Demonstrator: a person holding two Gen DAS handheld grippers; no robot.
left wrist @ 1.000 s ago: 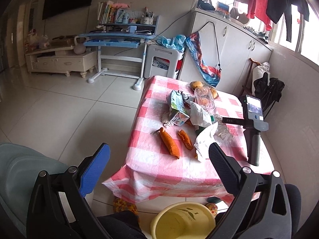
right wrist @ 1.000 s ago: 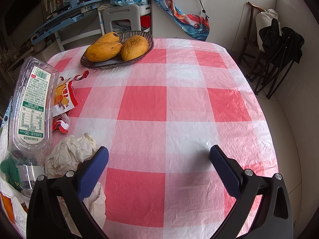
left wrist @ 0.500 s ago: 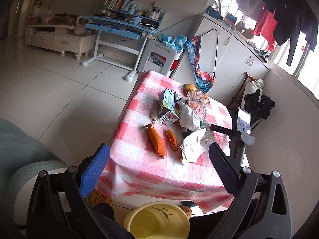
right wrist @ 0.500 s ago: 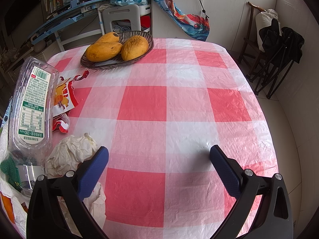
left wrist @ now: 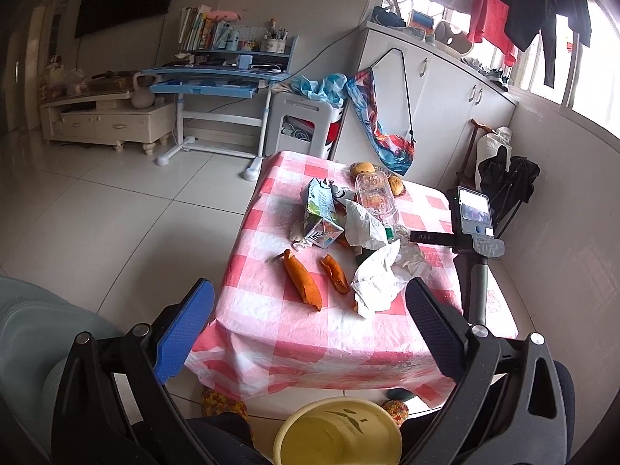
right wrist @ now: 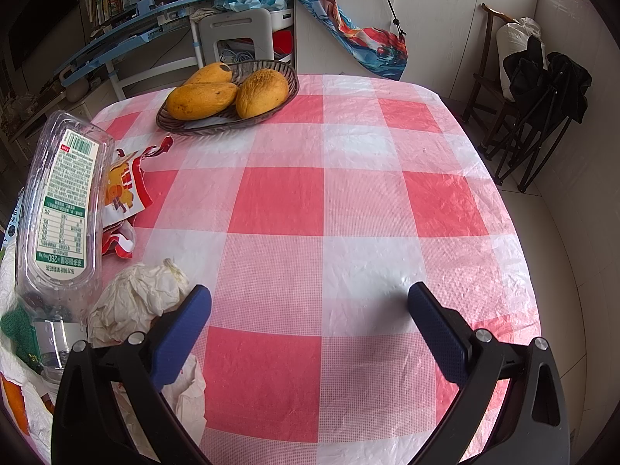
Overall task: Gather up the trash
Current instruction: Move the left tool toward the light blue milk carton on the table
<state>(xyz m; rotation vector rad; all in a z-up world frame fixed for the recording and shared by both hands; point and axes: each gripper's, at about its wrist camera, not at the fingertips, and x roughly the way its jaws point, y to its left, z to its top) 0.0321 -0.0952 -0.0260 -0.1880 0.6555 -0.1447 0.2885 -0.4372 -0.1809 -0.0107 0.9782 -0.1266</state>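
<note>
Both tools, left (left wrist: 308, 321) and right (right wrist: 309, 327), gaped wide, holding nothing. Orange peels (left wrist: 302, 281) and crumpled tissue (left wrist: 378, 277) lay on the table (left wrist: 267, 321); a yellow bin (left wrist: 337, 432) sat near.

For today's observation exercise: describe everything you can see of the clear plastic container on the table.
The clear plastic container is a long, transparent clamshell box with rounded ends, seemingly propped at a tilt on the trash pile. A white and green printed label with a barcode covers its upper face. It lies over a red and white wrapper, beside crumpled tissue.
</note>
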